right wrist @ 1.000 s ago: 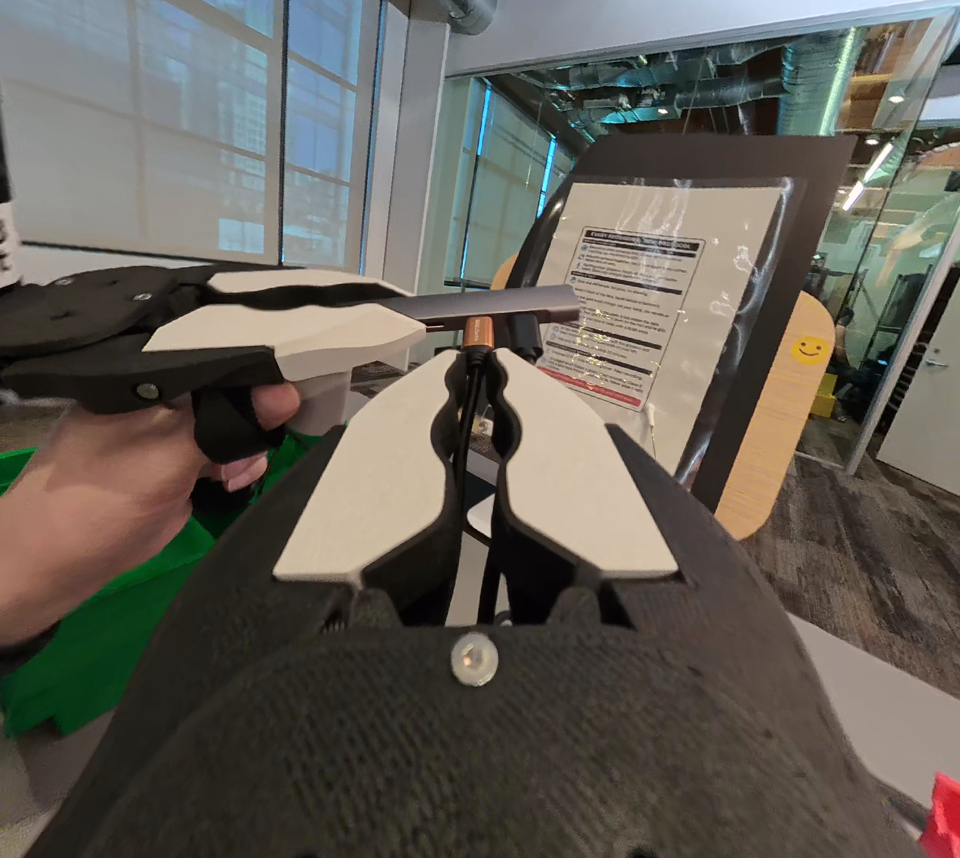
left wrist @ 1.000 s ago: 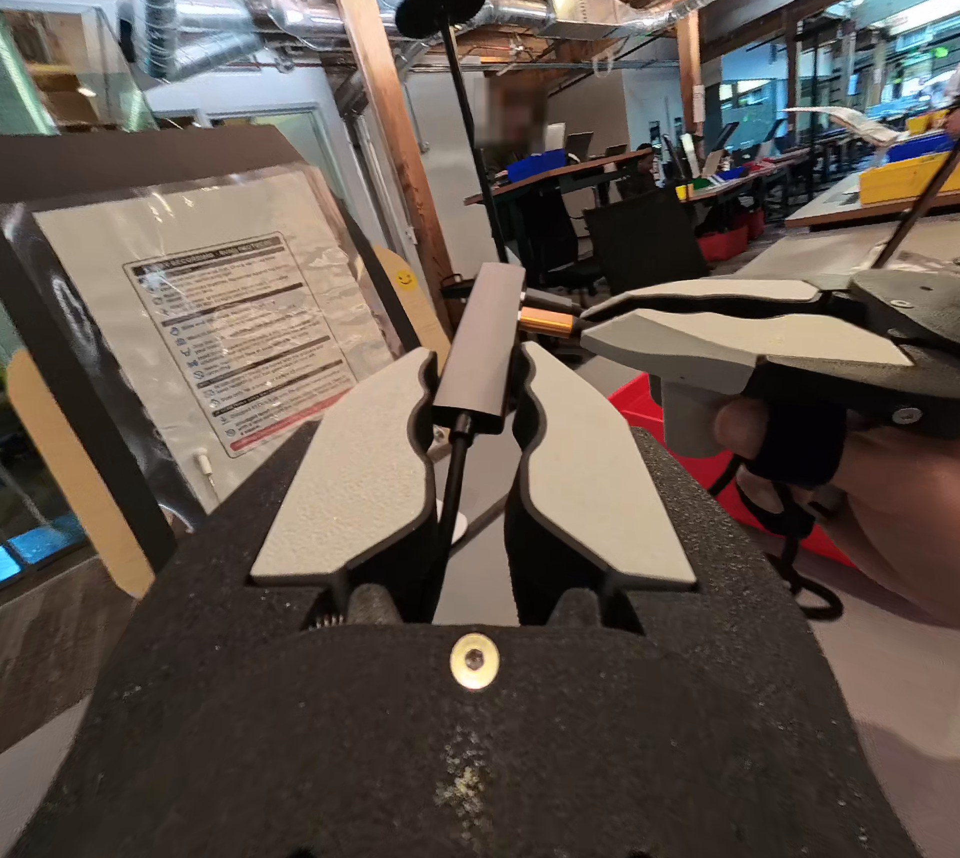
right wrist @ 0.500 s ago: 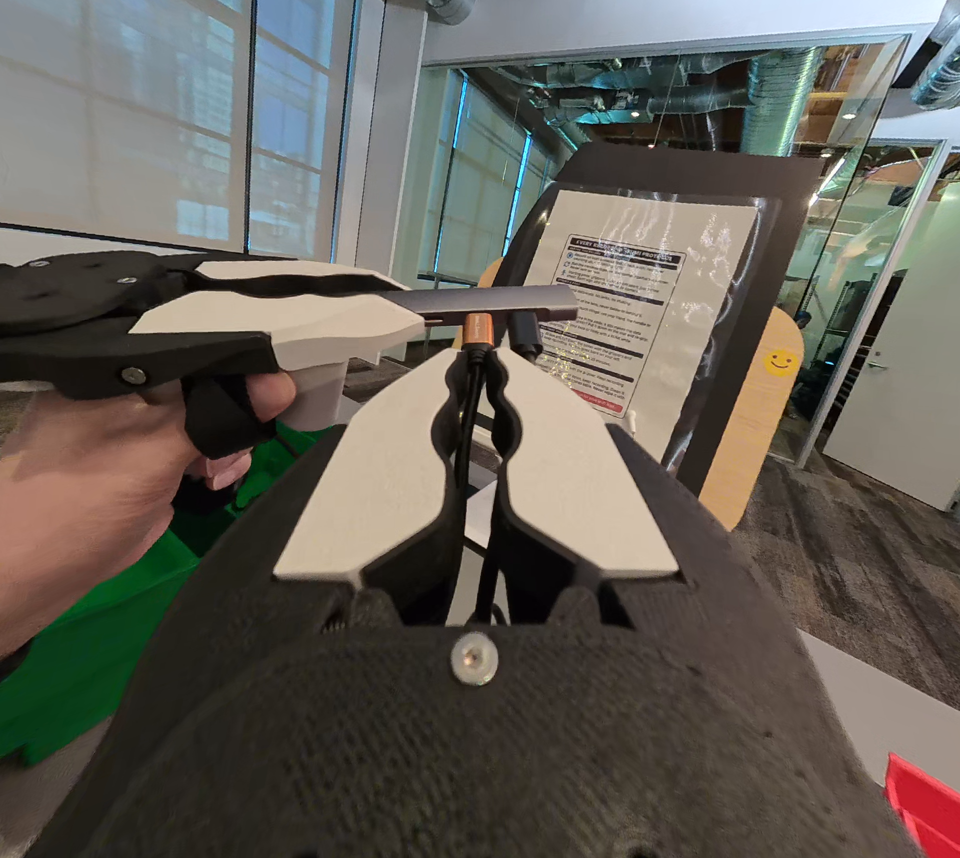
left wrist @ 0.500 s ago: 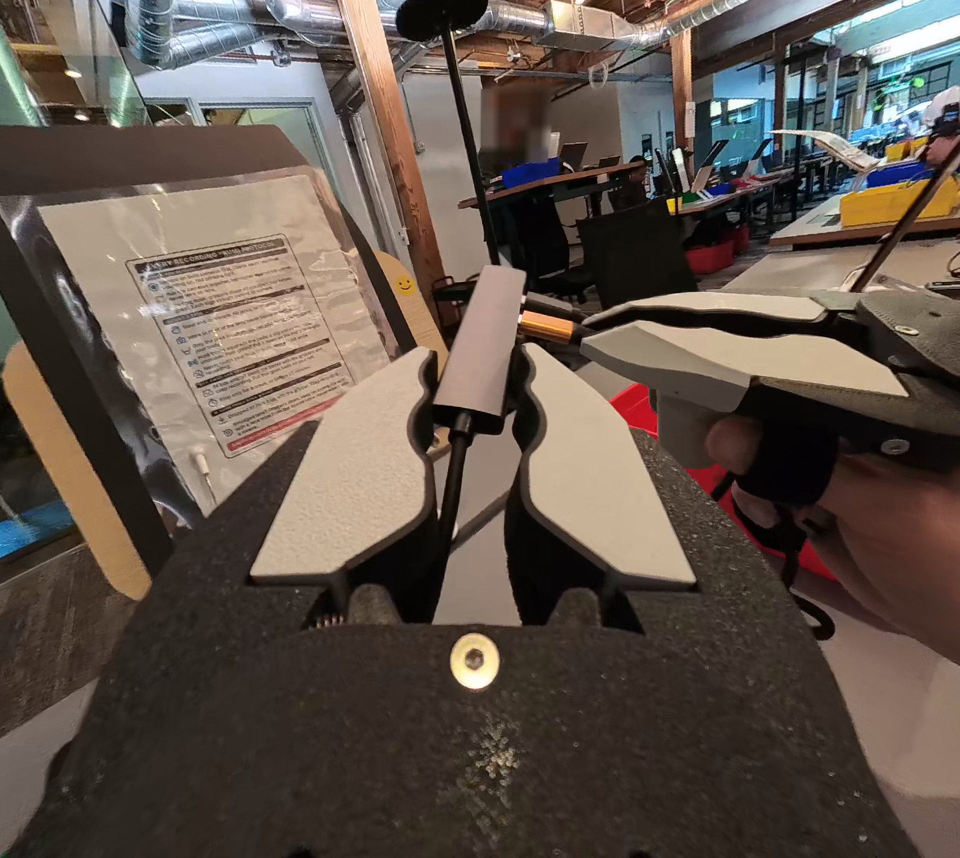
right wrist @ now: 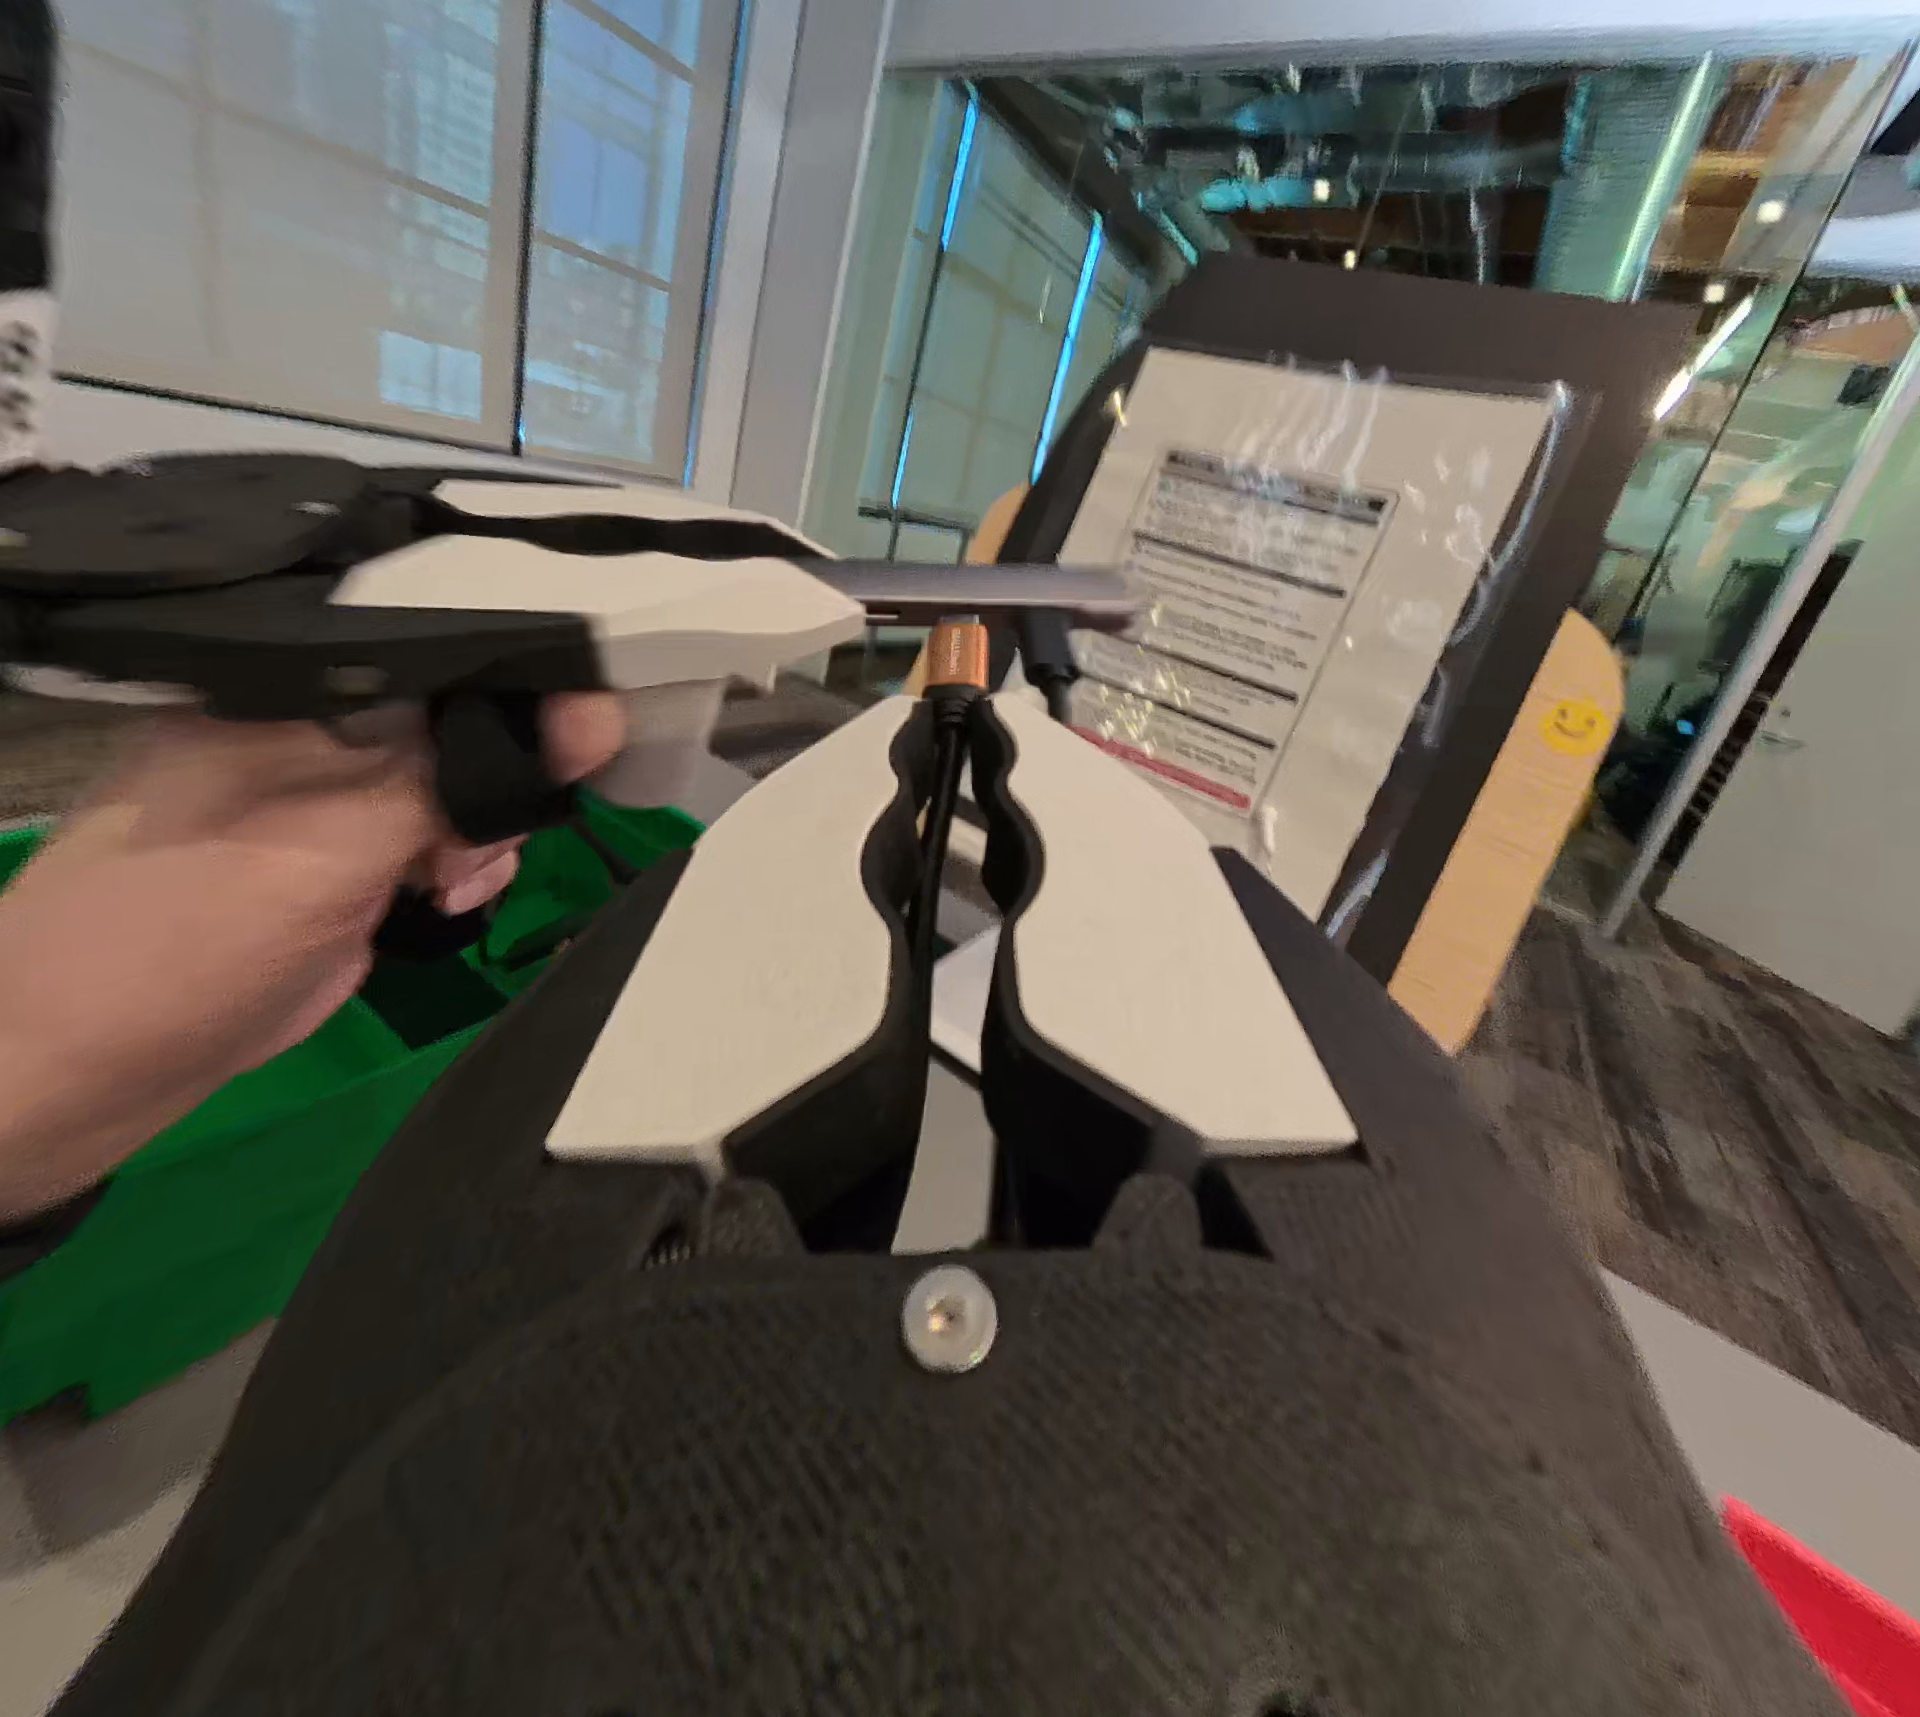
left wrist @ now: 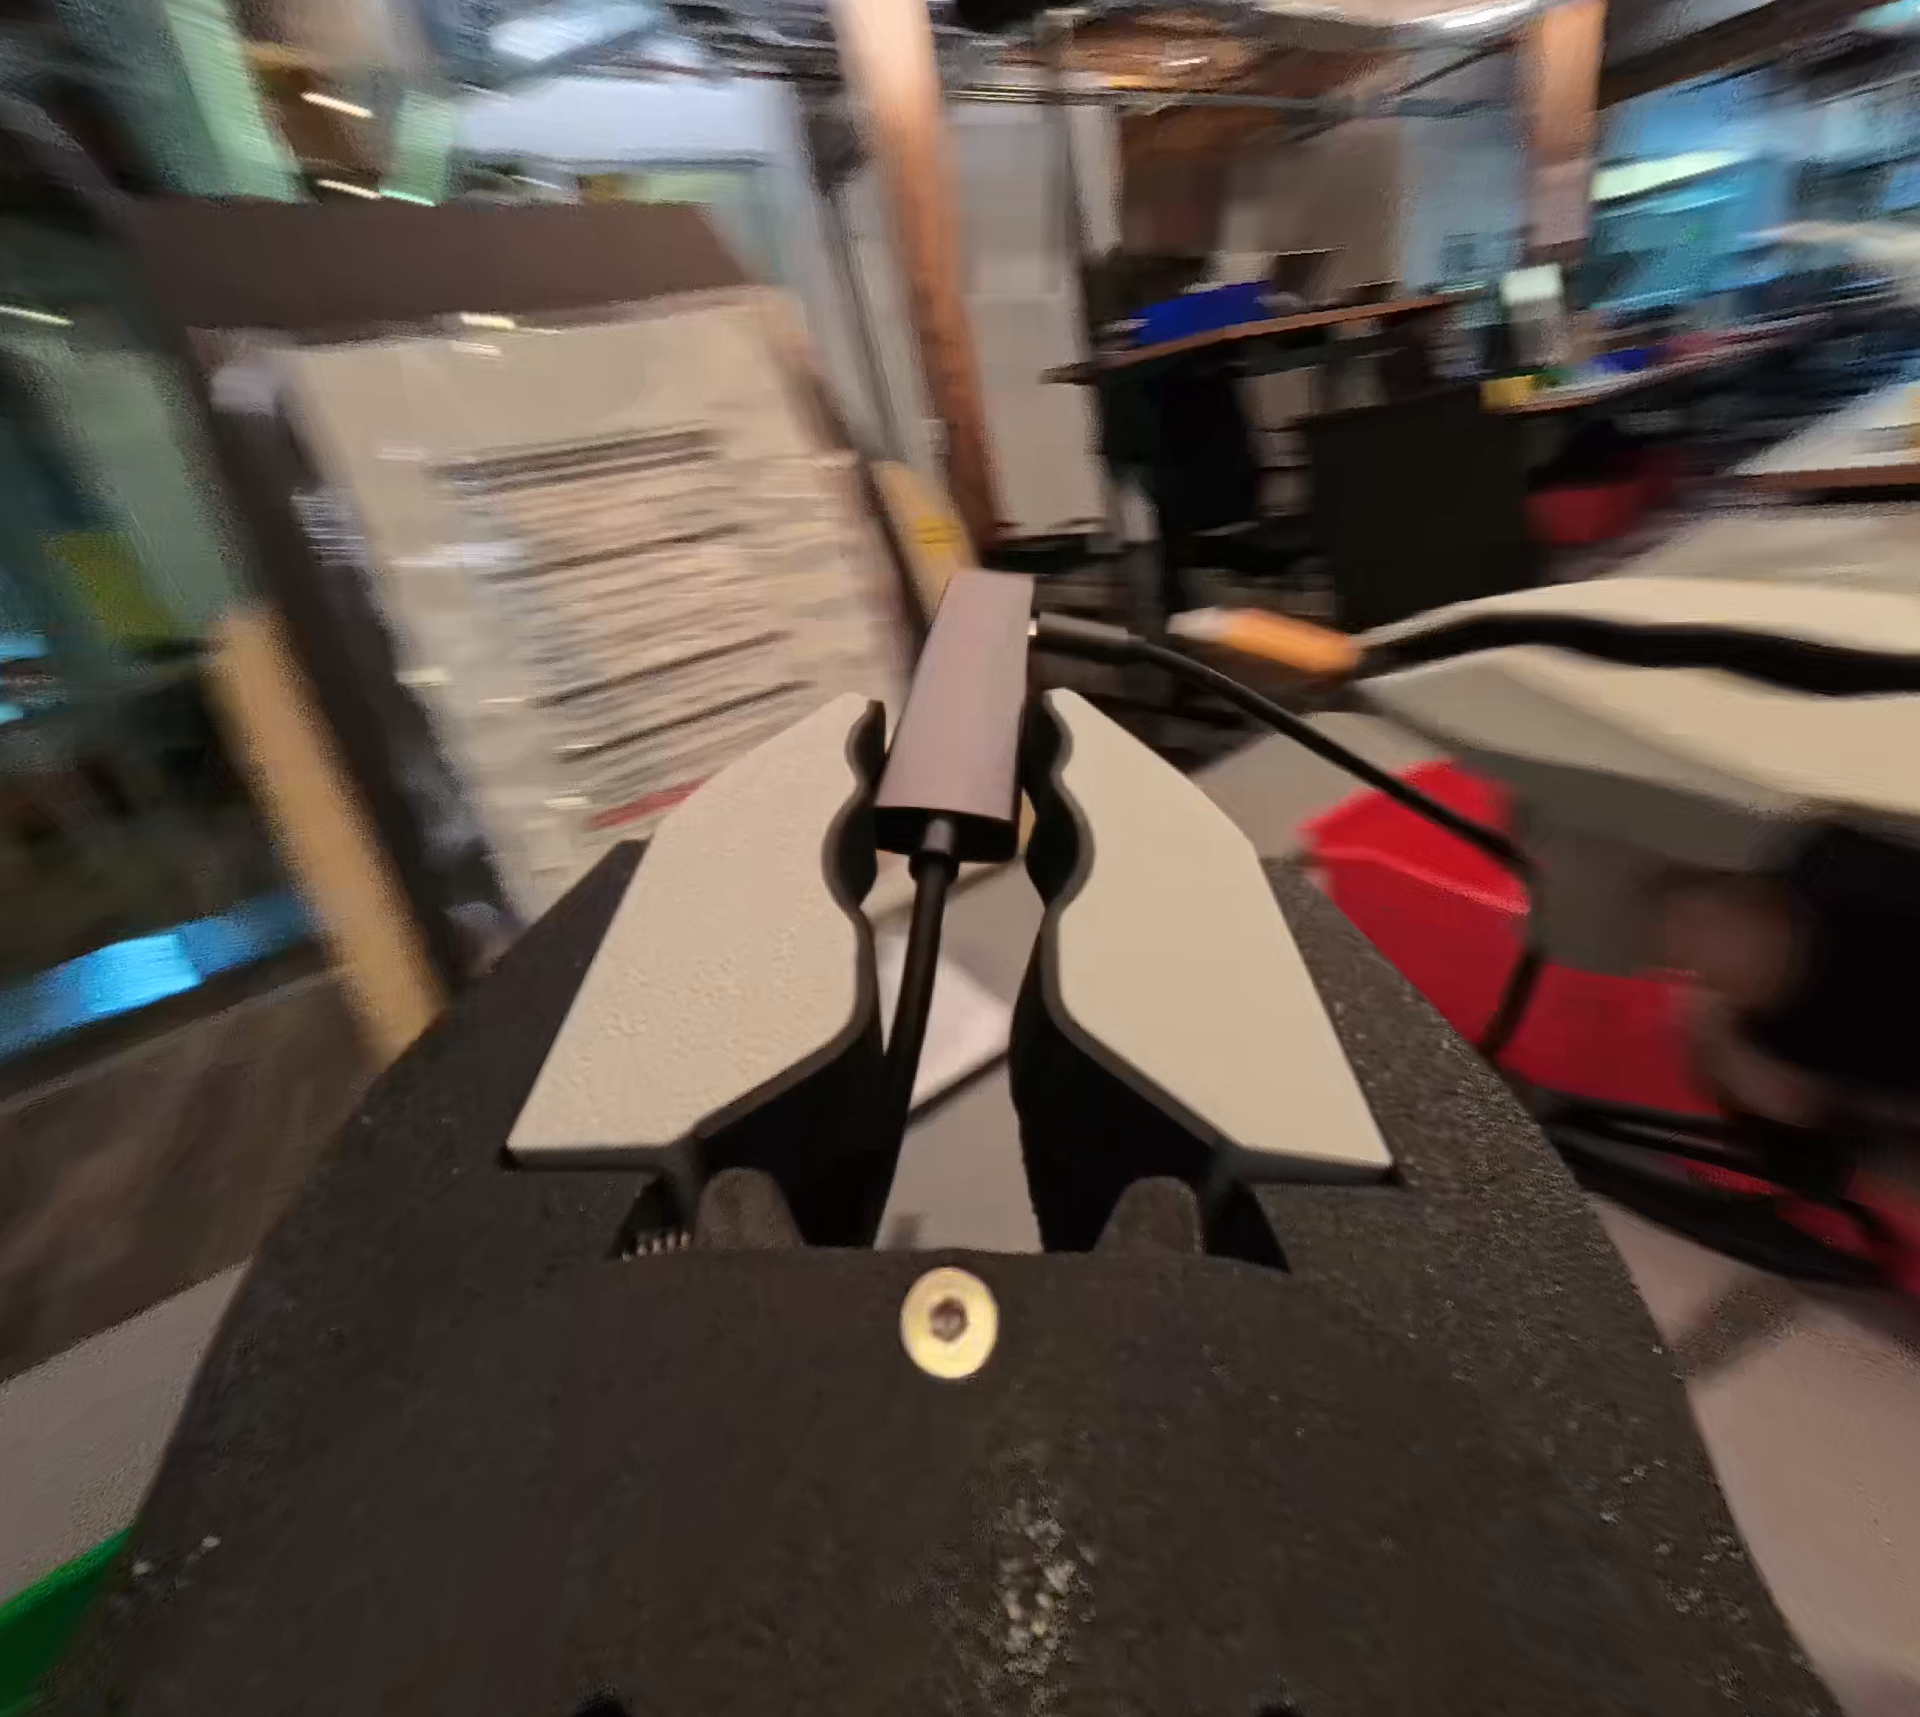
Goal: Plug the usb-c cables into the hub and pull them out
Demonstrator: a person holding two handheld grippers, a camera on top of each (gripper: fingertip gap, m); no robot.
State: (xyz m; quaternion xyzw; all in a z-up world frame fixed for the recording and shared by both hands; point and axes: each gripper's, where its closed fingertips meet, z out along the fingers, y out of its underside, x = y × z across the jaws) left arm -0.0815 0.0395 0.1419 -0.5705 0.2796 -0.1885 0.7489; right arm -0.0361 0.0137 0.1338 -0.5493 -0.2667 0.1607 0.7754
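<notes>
Two cables: the orange plug and a black plug; both belong on the hub's right long edge
Hub: the dark hub is carried in the air, not on any counter; its near end sits between the left gripper's tips, its own lead running back through the jaws
Left gripper: clenched on the hub
Right gripper: pinched on the orange plug's cord, just behind the orange shell
Change: half a second ago the orange plug sat flush in the hub's edge; now the left wrist view shows it clear of that edge; the black plug has stayed seated
Meaning: we judge the first pull-out just done; the black plug is next
Conflict: the right wrist view puts the orange plug's metal tip right at the hub's edge; we cannot tell there whether it is free
Hard to see: the left wrist view is smeared by motion; ports unreadable; the hand on the left gripper is blurred
</notes>
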